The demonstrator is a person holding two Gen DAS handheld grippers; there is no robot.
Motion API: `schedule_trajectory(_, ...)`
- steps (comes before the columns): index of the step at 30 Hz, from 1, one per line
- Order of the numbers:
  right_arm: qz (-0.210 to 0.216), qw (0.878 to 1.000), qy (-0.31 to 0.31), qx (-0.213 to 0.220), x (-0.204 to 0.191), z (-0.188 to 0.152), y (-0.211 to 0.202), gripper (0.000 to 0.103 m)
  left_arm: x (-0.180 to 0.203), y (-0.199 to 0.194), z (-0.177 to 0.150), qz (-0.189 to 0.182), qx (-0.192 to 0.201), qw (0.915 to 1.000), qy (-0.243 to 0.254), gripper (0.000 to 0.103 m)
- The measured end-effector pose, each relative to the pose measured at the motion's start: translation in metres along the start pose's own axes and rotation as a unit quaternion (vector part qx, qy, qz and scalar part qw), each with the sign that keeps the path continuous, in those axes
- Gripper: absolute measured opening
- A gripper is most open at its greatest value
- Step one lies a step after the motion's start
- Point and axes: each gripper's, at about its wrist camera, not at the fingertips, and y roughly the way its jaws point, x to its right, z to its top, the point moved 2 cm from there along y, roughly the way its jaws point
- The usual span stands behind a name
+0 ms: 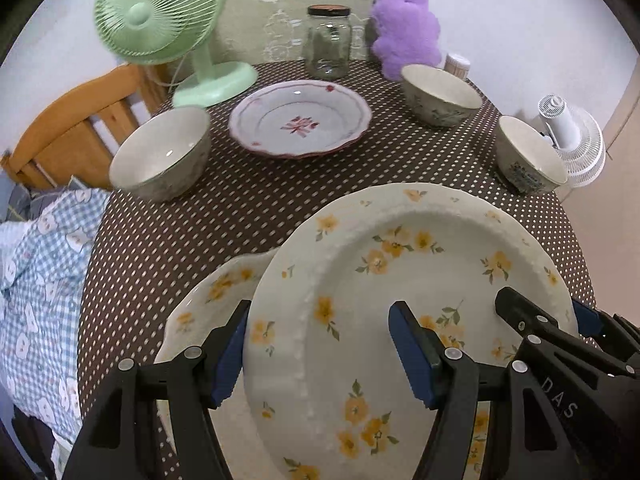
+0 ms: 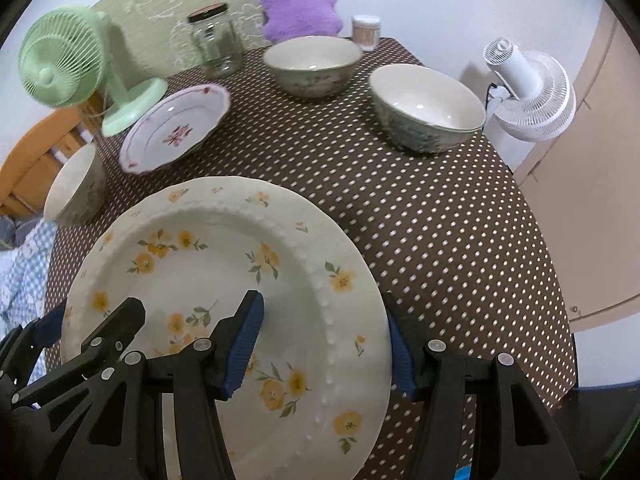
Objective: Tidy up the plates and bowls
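Underneath, a second plate (image 1: pixel 208 292) sits mostly hidden by the yellow-flowered plate (image 1: pixel 400 300).

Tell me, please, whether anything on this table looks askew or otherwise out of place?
Only the yellow-flowered plate: it is tilted above the table, its rim caught between the fingers of the left gripper and right gripper. Nothing looks spilled or broken.

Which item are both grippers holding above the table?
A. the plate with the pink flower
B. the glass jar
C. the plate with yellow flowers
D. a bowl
C: the left gripper and right gripper each straddle an opposite rim of the yellow-flowered plate.
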Motion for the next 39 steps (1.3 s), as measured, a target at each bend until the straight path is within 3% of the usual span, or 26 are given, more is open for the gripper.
schedule_trajectory(16, -0.002, 0.999, -0.035, -0.01, -0.064, -0.043, 0.001, 0.062, -0.054, -0.001, -0.044, 0.004, -0.023, 0.9992, -0.031, 0.068)
schedule_trajectory(30, -0.015, 0.998, -0.058, -0.023, -0.07, -0.042, 0.02, 0.062, -0.064, 0.013, -0.061, 0.004, -0.045, 0.9983, -0.036, 0.069)
schedule_trajectory(39, -0.007, 0.998, -0.05, -0.039, -0.064, -0.042, 0.035, 0.061, -0.056, 0.021, -0.056, 0.031, -0.046, 0.998, -0.03, 0.071)
